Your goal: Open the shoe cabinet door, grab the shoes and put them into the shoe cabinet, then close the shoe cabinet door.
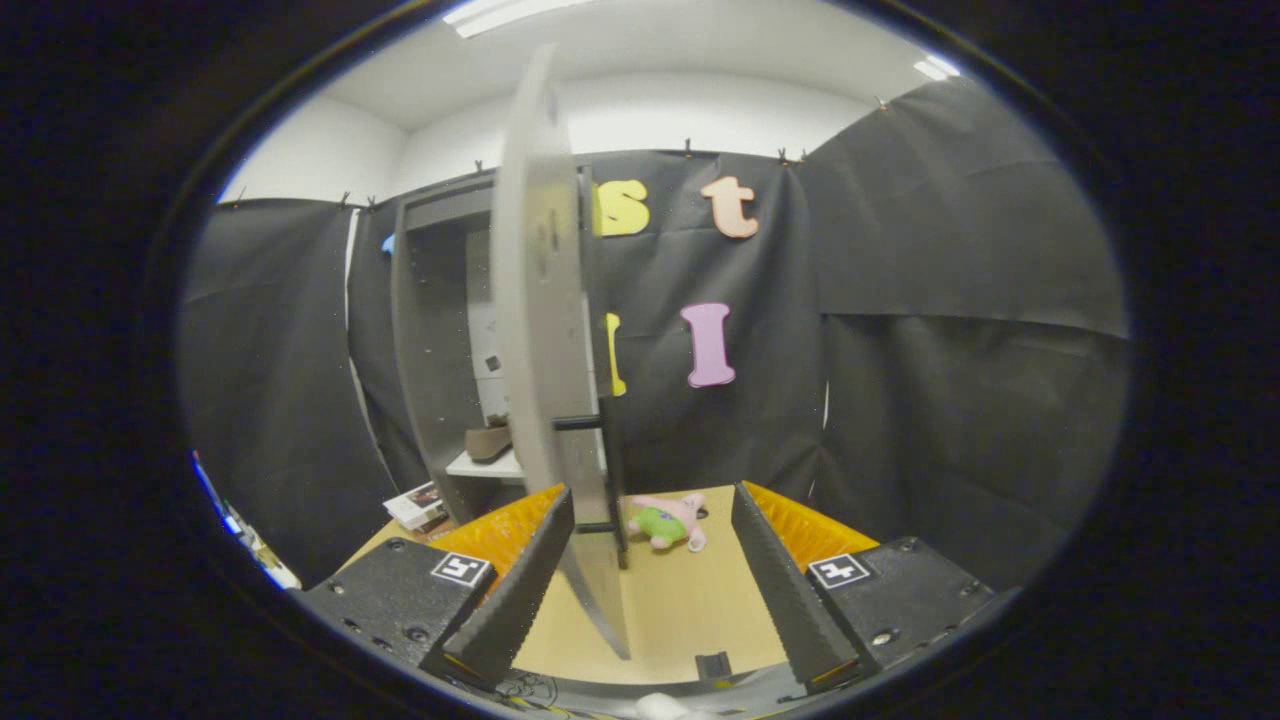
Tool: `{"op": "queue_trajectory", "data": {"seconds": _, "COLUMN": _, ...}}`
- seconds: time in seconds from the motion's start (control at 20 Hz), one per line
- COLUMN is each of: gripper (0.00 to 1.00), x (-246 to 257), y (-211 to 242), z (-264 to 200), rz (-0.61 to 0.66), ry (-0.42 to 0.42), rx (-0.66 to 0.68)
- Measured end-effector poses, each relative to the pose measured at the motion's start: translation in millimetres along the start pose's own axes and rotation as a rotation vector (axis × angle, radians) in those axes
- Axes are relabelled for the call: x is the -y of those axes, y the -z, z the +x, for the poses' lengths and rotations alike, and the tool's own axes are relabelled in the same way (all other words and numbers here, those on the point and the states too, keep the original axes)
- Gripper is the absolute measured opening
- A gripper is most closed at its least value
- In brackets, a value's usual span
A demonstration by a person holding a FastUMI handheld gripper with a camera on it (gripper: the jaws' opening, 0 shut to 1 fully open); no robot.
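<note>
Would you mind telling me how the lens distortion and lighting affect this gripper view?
Gripper view: the fisheye bows the open cabinet door into a curve; ceiling lights glare overhead; the cabinet interior is dim, though a shoe on its shelf is discernible; the plush toy beyond the fingers looks sharp; the gripper is open, the door's edge between its fingers.

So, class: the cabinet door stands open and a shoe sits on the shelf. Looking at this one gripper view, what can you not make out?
- Cabinet interior: the open door, seen edge-on, hides its right part.
- Shoe: the door cuts it off; a second shoe cannot be told.
- Handle: contact with the open gripper is unclear.
- Plush toy: too small for detail.
- Papers beside the cabinet: too small to identify.
</note>
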State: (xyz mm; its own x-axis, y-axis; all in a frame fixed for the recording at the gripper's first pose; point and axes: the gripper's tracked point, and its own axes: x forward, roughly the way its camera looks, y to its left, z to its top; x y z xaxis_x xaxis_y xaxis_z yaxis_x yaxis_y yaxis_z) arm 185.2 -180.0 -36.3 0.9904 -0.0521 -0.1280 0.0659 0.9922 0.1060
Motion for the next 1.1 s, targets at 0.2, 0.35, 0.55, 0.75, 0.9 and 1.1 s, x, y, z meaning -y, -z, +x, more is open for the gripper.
{"op": "queue_trajectory", "data": {"seconds": 0.2, "gripper": 1.0, "x": 25.8, "y": -7.4, "z": 37.4, "rz": -0.004, "ry": -0.063, "rx": -0.002}}
{"op": "queue_trajectory", "data": {"seconds": 0.35, "gripper": 1.0, "x": 17.0, "y": -7.0, "z": 54.8, "rz": -0.018, "ry": -0.16, "rx": -0.025}}
{"op": "queue_trajectory", "data": {"seconds": 0.55, "gripper": 1.0, "x": -2.3, "y": 2.9, "z": 69.0, "rz": -0.026, "ry": -0.289, "rx": -0.058}}
{"op": "queue_trajectory", "data": {"seconds": 0.75, "gripper": 0.99, "x": -16.6, "y": 3.9, "z": 73.3, "rz": -0.065, "ry": -0.339, "rx": -0.068}}
{"op": "queue_trajectory", "data": {"seconds": 0.9, "gripper": 0.95, "x": -28.8, "y": 4.4, "z": 71.2, "rz": -0.101, "ry": -0.329, "rx": -0.071}}
{"op": "queue_trajectory", "data": {"seconds": 1.1, "gripper": 0.95, "x": -61.1, "y": 10.4, "z": 66.7, "rz": -0.078, "ry": -0.298, "rx": -0.074}}
